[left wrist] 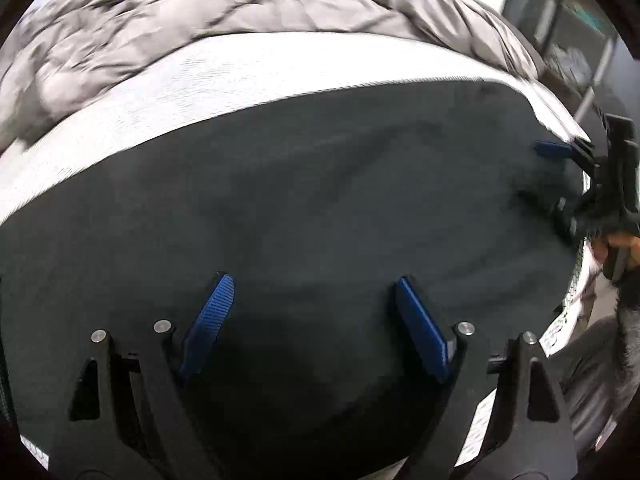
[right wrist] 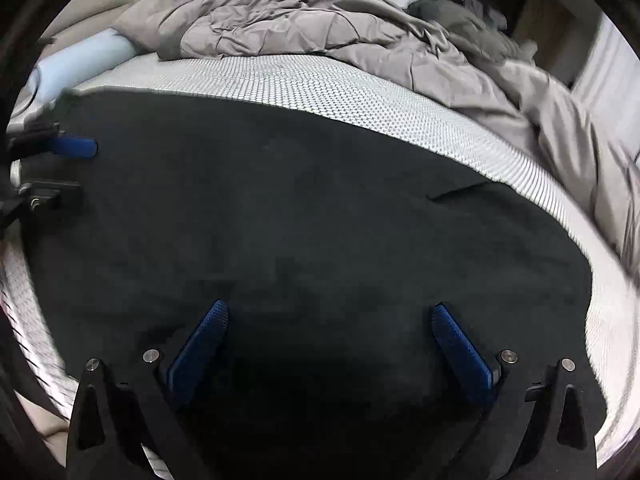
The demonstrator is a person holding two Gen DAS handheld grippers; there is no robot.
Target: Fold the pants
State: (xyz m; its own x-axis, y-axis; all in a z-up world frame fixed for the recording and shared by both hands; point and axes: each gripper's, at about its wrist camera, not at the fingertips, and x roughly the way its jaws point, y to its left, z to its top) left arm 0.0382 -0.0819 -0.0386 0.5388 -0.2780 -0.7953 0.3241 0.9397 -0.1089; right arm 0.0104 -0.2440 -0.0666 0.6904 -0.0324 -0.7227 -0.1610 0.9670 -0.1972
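White mattress (right wrist: 360, 96) carries flat dark pants (right wrist: 280, 208), with a rumpled grey duvet (right wrist: 304, 28) heaped behind. Left gripper (left wrist: 312, 312) and right gripper (right wrist: 328, 340) gape wide, empty, above the cloth.

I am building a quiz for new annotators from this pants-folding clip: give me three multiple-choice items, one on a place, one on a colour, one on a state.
1. Where do the pants lie?
A. on the floor
B. on the white mattress
C. on a chair

2. What colour are the claw pads?
A. blue
B. red
C. yellow

3. How does the left claw stand?
A. shut on the pants
C. shut on the duvet
B. open, holding nothing

Answers: 1 B, dark cloth spreads flat over the textured mattress, the grey duvet behind it. 2 A, both views show blue pads. 3 B, its jaws stand wide apart above the cloth.
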